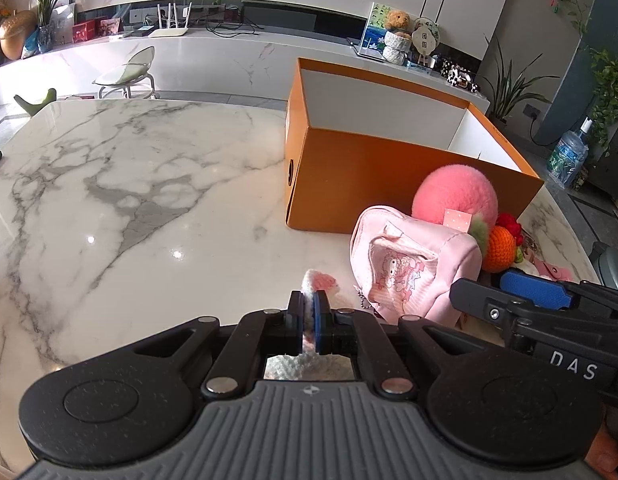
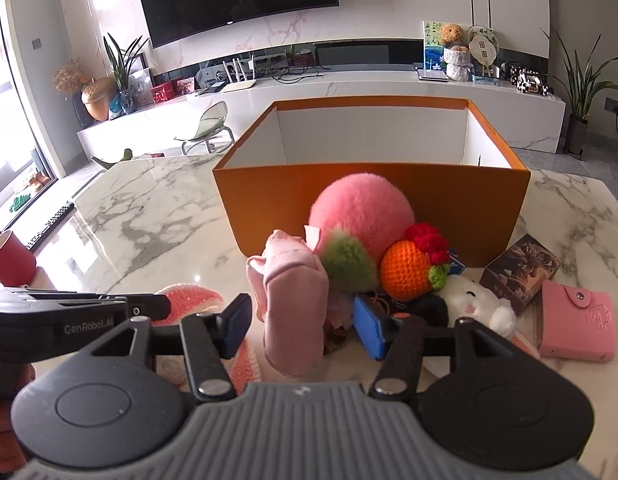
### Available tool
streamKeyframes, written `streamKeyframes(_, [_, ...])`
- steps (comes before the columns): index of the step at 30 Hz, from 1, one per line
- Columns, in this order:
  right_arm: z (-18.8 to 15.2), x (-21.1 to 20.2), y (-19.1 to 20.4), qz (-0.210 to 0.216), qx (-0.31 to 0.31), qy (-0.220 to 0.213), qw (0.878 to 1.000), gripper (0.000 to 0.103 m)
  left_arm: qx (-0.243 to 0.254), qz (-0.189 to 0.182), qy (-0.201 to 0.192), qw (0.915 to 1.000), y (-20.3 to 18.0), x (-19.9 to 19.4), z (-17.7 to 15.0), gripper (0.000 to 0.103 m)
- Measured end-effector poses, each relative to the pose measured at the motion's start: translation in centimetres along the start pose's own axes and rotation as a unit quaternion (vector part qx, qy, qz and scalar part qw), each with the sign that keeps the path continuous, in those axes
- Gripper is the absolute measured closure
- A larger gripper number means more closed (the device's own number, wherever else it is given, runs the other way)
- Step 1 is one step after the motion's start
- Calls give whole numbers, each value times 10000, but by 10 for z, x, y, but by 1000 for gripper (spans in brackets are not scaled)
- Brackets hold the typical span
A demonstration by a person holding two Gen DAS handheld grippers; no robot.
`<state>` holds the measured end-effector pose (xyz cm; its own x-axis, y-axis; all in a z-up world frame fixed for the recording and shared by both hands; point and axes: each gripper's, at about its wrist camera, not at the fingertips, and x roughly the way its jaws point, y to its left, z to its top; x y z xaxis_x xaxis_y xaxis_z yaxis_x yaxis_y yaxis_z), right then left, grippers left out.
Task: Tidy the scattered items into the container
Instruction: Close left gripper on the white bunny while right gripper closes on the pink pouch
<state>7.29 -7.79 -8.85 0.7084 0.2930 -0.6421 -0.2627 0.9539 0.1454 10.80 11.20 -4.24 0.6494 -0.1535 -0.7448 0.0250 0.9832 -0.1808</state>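
- Left tongs (image 1: 309, 322): clenched on a pink-and-white crocheted item (image 1: 321, 282), which sits pinched between the two pads close to the near edge of the marble bench (image 1: 141, 184). The item's upper end protrudes above the pads.
- Right tongs (image 2: 303, 326): released, pads standing apart. A pale pink fabric pouch (image 2: 293, 312) stands between the pads. Contact between pads and pouch is not evident.
- In the left wrist view, the pouch (image 1: 409, 264) lies just to the right of the left tongs and shows a printed cartoon figure on its face.
- Pile directly behind the pouch: an orange crocheted ball (image 2: 407, 274) with a red top, a white plush toy (image 2: 479, 304) beside it, and a large pink fluffy ball (image 2: 363, 214) bearing a green tuft. The items touch one another.
- Toward the right edge of the bench: a pink snap wallet (image 2: 575, 326) lies flat, with a dark printed card box (image 2: 517, 270) just behind it.
- Container: an orange cardboard box (image 2: 469, 200) with a white interior, open at the top, stands on the bench behind the pile. The pink fluffy ball rests against its near wall. No item is visible inside.
- Left edge of the bench: a red cup (image 2: 11, 260).
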Motion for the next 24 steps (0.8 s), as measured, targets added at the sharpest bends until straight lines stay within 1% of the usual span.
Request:
streamKeyframes(2, [-1, 7, 0, -23, 8, 75, 10000, 37, 13, -26, 3, 10000, 0, 1, 0, 98])
streamKeyframes(6, [-3, 22, -4, -38, 81, 228, 9997, 37, 55, -91, 22, 9999, -2, 5, 0, 98])
streamKeyframes(10, [-2, 33, -5, 71, 136, 299, 9994, 37, 102, -136, 30, 9999, -4, 7, 0, 98])
streamKeyframes(12, [0, 38, -5, 54, 111, 299, 9995, 43, 133, -141, 30, 9998, -4, 8, 0, 98])
streamKeyframes(14, [2, 42, -5, 110, 116, 318, 9994, 62, 167, -158, 48, 9997, -5, 9, 0, 97])
streamKeyframes(15, [2, 43, -5, 138, 119, 327, 9993, 63, 194, -172, 55, 9996, -6, 9, 0, 97])
streamKeyframes(17, [2, 43, -3, 153, 76, 307, 9994, 69, 228, -172, 68, 9996, -8, 9, 0, 94])
streamKeyframes(19, [1, 41, -1, 161, 42, 296, 9994, 71, 267, -193, 87, 9994, -10, 10, -1, 83])
streamKeyframes(21, [0, 38, -1, 171, 28, 279, 9995, 72, 326, -200, 126, 9992, -13, 11, -3, 66])
streamKeyframes(22, [0, 36, -1, 182, 24, 271, 9995, 72, 324, -201, 143, 9992, -13, 11, -4, 65])
streamKeyframes(24, [-1, 32, -1, 202, 6, 249, 9995, 72, 304, -207, 170, 9992, -14, 13, -5, 64])
